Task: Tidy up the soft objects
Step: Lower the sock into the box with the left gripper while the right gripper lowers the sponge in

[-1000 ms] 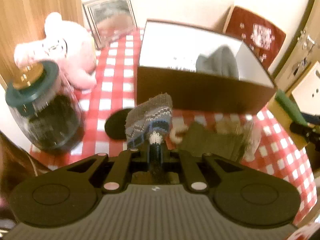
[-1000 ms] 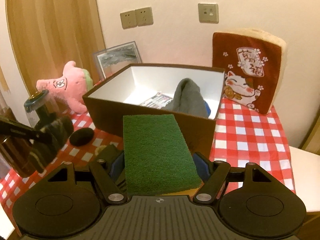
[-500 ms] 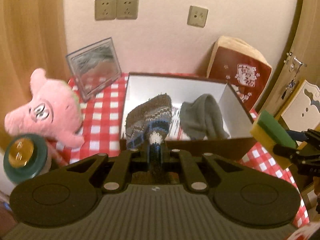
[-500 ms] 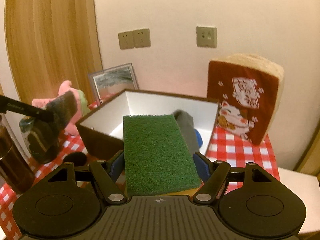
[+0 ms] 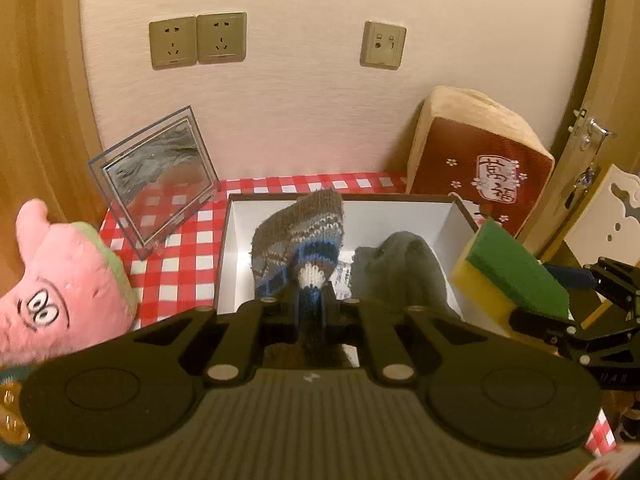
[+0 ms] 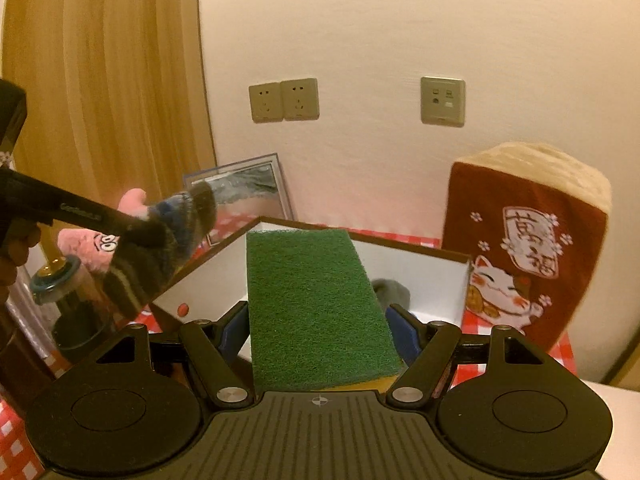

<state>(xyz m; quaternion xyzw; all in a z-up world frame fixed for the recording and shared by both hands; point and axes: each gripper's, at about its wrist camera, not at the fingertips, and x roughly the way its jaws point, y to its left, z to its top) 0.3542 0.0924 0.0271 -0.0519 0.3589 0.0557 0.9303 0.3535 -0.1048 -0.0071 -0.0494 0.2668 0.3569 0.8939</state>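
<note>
My left gripper [image 5: 310, 300] is shut on a brown and blue striped knitted sock [image 5: 302, 236], held above the near edge of the brown box [image 5: 460, 204] with white inside. A grey soft item [image 5: 404, 268] lies in the box. My right gripper [image 6: 316, 324] is shut on a green and yellow sponge [image 6: 316, 300], its blue pads pressing both sides, just before the box [image 6: 420, 250]. In the left wrist view the sponge [image 5: 512, 272] hangs at the box's right edge. The sock [image 6: 160, 244] and left gripper [image 6: 132, 226] show at the left of the right wrist view.
A pink plush toy [image 5: 60, 280] sits left of the box on the red checked tablecloth [image 5: 180, 264]. A clear picture frame [image 5: 154, 176] leans on the wall behind. A red cat cushion [image 6: 524, 240] stands at the right. A glass jar with a green lid [image 6: 60, 300] stands at the left.
Both grippers have risen and come forward toward the box, carrying the sock and the sponge. The sock now hangs over the box instead of over the tablecloth before it.
</note>
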